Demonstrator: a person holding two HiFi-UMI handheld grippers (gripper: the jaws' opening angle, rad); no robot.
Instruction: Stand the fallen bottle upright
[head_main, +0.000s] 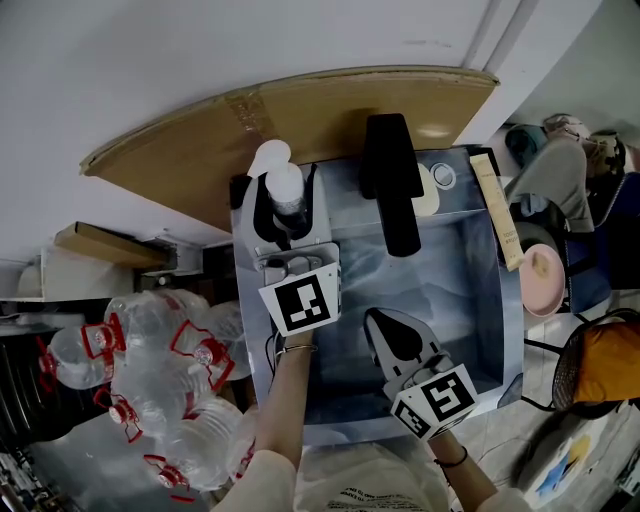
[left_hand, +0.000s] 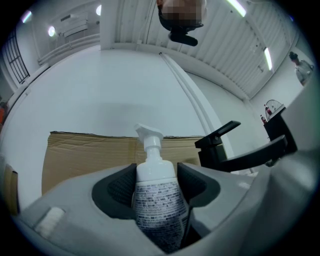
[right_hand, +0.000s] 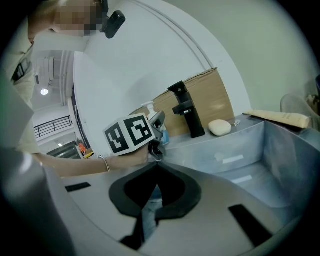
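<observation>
The bottle (left_hand: 156, 197), white with a pump head, lies lengthwise between the jaws of the left gripper (head_main: 285, 208), whose pads press on both its sides. It is at the far left corner of the sink (head_main: 488, 300), just left of the black faucet (head_main: 390, 185). Only the left gripper view shows that clamp and the printed label, with the pump end poking past the tips toward the cardboard sheet (head_main: 300, 110). The right gripper (right_hand: 156, 165) hangs over the near part of the basin, jaws closed together on nothing, well apart from the bottle. Its view adds a soap bar (right_hand: 220, 127) on the far ledge, right of the faucet. The basin floor between the grippers gives open room. The sink's left edge runs just beside the left gripper, and beyond it is a heap of plastic bottles (head_main: 150, 380).
</observation>
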